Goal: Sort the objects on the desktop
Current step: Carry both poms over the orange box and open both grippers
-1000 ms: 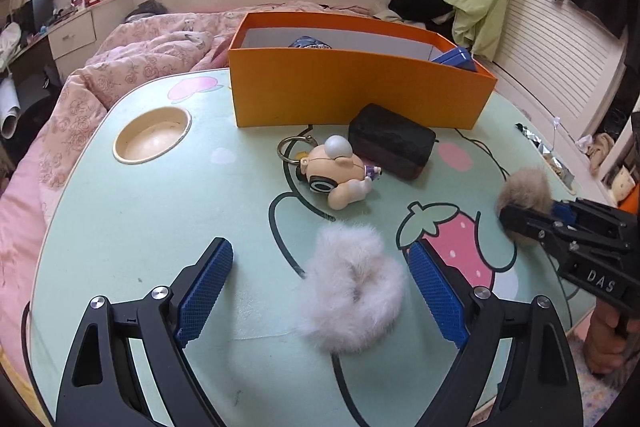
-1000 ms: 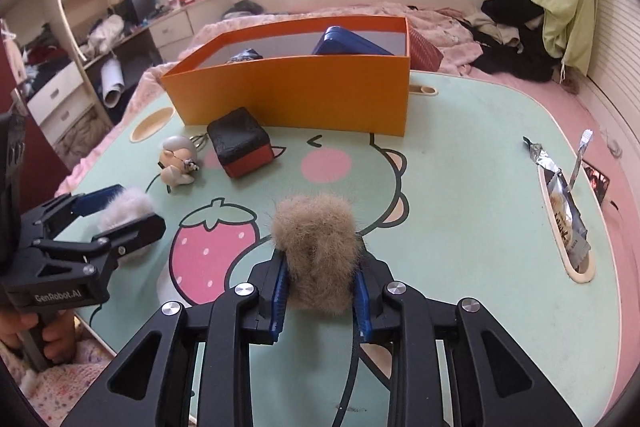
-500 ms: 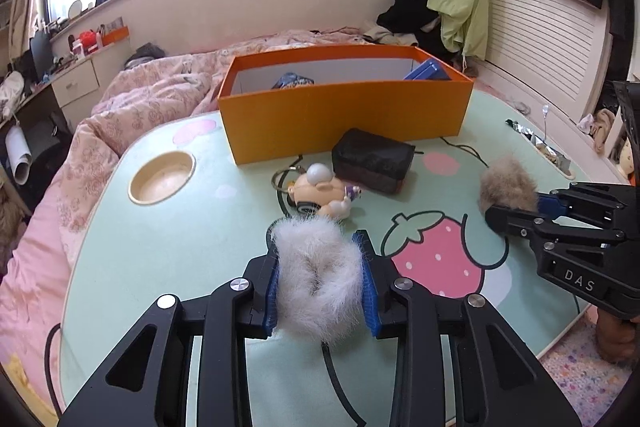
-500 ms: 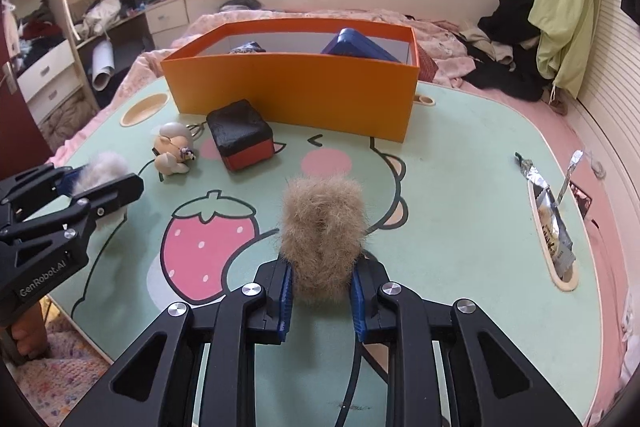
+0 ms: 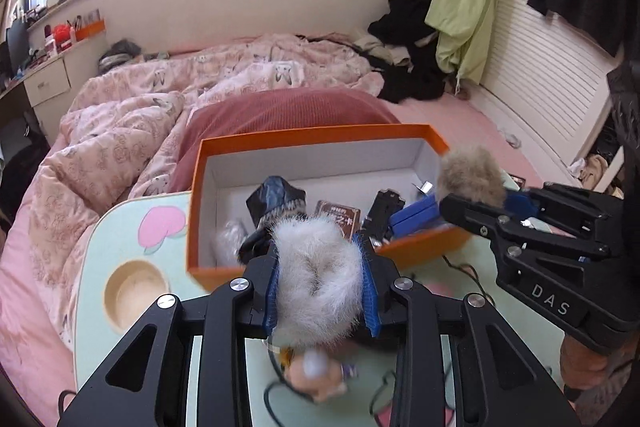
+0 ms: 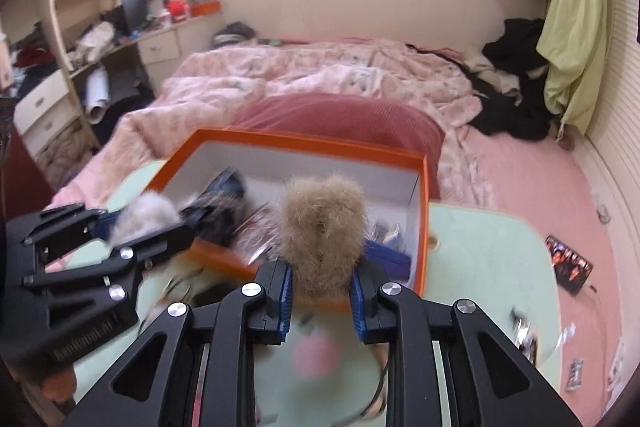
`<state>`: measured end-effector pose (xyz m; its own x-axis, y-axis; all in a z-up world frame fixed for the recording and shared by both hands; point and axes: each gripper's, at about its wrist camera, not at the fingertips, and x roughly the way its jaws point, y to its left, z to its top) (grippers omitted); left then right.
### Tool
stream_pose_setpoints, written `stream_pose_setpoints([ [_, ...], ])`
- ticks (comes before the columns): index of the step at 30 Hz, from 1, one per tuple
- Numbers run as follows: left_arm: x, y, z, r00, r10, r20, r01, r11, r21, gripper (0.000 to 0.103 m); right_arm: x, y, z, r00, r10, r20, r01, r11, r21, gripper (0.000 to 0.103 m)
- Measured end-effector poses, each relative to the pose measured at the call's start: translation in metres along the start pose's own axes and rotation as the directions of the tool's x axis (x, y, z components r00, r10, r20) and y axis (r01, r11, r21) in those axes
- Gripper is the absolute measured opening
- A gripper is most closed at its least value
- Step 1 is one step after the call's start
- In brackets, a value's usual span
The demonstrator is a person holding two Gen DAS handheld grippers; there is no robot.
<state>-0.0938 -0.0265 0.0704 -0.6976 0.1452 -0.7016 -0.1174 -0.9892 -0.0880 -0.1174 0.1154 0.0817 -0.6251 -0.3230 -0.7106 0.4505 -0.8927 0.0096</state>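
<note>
While each claw grips fur, box [image 5: 320, 137] waits.

Pink quilt [image 5: 168, 107] rumpled on bed. Green garment [image 6: 576, 27] hangs at right wall, black clothes [image 6: 516, 99] heaped below. White drawers [image 6: 44, 107] at left.
</note>
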Motion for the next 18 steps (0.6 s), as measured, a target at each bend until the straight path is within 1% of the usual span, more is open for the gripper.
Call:
stream_pose_setpoints([
  [2,0.020,0.002,0.012,0.999,0.000,-0.052,0.000,1.000,-0.003,0.034,0.016,0.001,0.018,0.999,0.004,-0.042,-0.005,1.000,-0.015,0.023],
  [3,0.032,0.004,0.018,0.997,0.002,-0.081,-0.003,1.000,-0.012,0.034,0.025,0.000,0.025,0.997,0.017,-0.073,-0.017,1.000,-0.003,0.023],
  [5,0.051,0.010,0.028,0.991,0.031,-0.129,-0.036,0.999,-0.036,0.034,0.041,-0.006,0.038,0.992,0.041,-0.119,-0.036,0.998,0.043,0.024],
  [7,0.059,0.017,0.034,0.990,0.041,-0.133,-0.052,0.995,-0.080,0.035,0.048,-0.010,0.047,0.992,0.040,-0.122,-0.033,0.998,0.061,0.026],
  [8,0.061,0.021,0.036,0.990,0.036,-0.134,-0.050,0.993,-0.105,0.038,0.049,-0.010,0.049,0.993,0.038,-0.111,-0.031,0.998,0.064,0.032],
  [9,0.061,0.024,0.037,0.990,0.022,-0.138,-0.040,0.991,-0.127,0.041,0.047,-0.010,0.050,0.995,0.038,-0.097,-0.031,0.997,0.065,0.042],
  [10,0.061,0.027,0.038,0.990,0.010,-0.143,-0.031,0.989,-0.145,0.050,0.043,-0.010,0.050,0.997,0.034,-0.075,-0.029,0.997,0.067,0.045],
  [11,0.057,0.030,0.036,0.990,0.016,-0.139,-0.039,0.986,-0.162,0.056,0.035,-0.011,0.050,0.999,0.028,-0.046,-0.024,0.997,0.069,0.056],
  [12,0.052,0.031,0.034,0.992,0.025,-0.122,-0.045,0.985,-0.168,0.059,0.028,-0.011,0.048,0.999,0.029,-0.017,-0.027,0.997,0.070,0.068],
  [13,0.045,0.033,0.031,0.994,0.036,-0.098,-0.053,0.984,-0.171,0.070,0.019,-0.012,0.046,0.999,0.032,0.017,-0.033,0.997,0.069,0.074],
  [14,0.037,0.036,0.028,0.996,0.047,-0.073,-0.059,0.984,-0.170,0.079,0.009,-0.012,0.044,0.998,0.030,0.051,-0.034,0.997,0.069,0.083],
  [15,0.029,0.037,0.025,0.998,0.038,-0.046,-0.045,0.984,-0.170,0.079,0.001,-0.012,0.042,0.997,0.019,0.074,-0.024,0.997,0.070,0.086],
  [16,0.022,0.039,0.021,0.999,0.027,-0.026,-0.031,0.985,-0.171,0.079,-0.007,-0.011,0.037,0.996,0.004,0.094,-0.011,0.997,0.072,0.086],
  [18,0.011,0.042,0.017,0.999,0.035,-0.008,-0.036,0.984,-0.177,0.079,-0.019,-0.008,0.027,0.993,-0.003,0.115,-0.006,0.997,0.081,0.086],
])
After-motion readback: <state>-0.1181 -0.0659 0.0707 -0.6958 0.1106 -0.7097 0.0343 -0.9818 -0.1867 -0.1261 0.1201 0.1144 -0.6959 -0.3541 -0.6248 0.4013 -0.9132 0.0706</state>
